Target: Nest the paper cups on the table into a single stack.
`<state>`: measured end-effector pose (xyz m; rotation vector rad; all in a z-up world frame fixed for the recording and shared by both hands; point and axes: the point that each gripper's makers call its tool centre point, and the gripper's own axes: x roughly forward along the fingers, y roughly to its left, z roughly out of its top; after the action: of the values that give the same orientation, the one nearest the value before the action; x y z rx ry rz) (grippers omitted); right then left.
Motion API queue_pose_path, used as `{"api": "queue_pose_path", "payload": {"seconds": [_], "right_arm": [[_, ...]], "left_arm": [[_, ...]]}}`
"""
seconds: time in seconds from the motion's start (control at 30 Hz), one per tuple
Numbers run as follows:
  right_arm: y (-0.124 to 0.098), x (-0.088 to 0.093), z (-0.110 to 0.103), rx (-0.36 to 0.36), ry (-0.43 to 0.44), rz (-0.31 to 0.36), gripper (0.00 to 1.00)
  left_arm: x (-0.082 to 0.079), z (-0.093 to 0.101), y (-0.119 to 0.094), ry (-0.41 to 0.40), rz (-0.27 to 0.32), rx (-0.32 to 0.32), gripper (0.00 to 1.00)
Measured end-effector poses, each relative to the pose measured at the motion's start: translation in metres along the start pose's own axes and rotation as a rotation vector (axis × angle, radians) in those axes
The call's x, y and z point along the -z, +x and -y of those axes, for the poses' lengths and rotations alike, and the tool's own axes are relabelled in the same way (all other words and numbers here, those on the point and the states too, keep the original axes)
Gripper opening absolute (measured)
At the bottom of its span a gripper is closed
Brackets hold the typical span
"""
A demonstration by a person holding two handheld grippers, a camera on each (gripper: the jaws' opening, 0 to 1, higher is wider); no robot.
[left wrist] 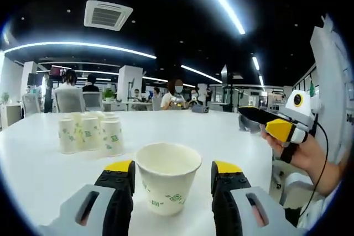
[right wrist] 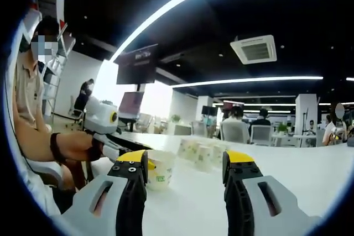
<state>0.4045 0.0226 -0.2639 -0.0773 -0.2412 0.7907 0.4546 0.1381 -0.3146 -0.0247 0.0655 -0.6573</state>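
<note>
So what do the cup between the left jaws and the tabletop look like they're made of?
The cup looks like matte white paper: thin rolled rim, printed green marks. The tabletop is smooth and white with a soft sheen, probably laminate or painted board; the pictures leave that open.

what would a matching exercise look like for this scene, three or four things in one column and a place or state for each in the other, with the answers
Things:
1. single paper cup
2. group of paper cups
3. left gripper
4. right gripper

Places or states:
A. open, with only bare table between its jaws
B. clustered farther back on the white table, toward the left of the left gripper view
C. upright, mouth up, between two yellow-tipped jaws
D. open, one jaw on each side of a cup

Pairs: 1-C, 2-B, 3-D, 4-A
</note>
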Motion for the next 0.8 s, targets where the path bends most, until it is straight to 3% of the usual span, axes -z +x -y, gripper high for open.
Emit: {"api": "queue_pose_path", "payload": {"seconds": [0.43, 0.8], "right_arm": [[0.013, -0.015, 0.005, -0.021, 0.019, 0.04, 0.55], [0.056, -0.017, 0.018, -0.092, 0.058, 0.024, 0.54]], "left_arm": [[-0.019, 0.001, -0.045, -0.027, 0.079, -0.045, 0.61], [-0.021, -0.004, -0.079, -0.044, 0.104, -0.086, 0.6]]}}
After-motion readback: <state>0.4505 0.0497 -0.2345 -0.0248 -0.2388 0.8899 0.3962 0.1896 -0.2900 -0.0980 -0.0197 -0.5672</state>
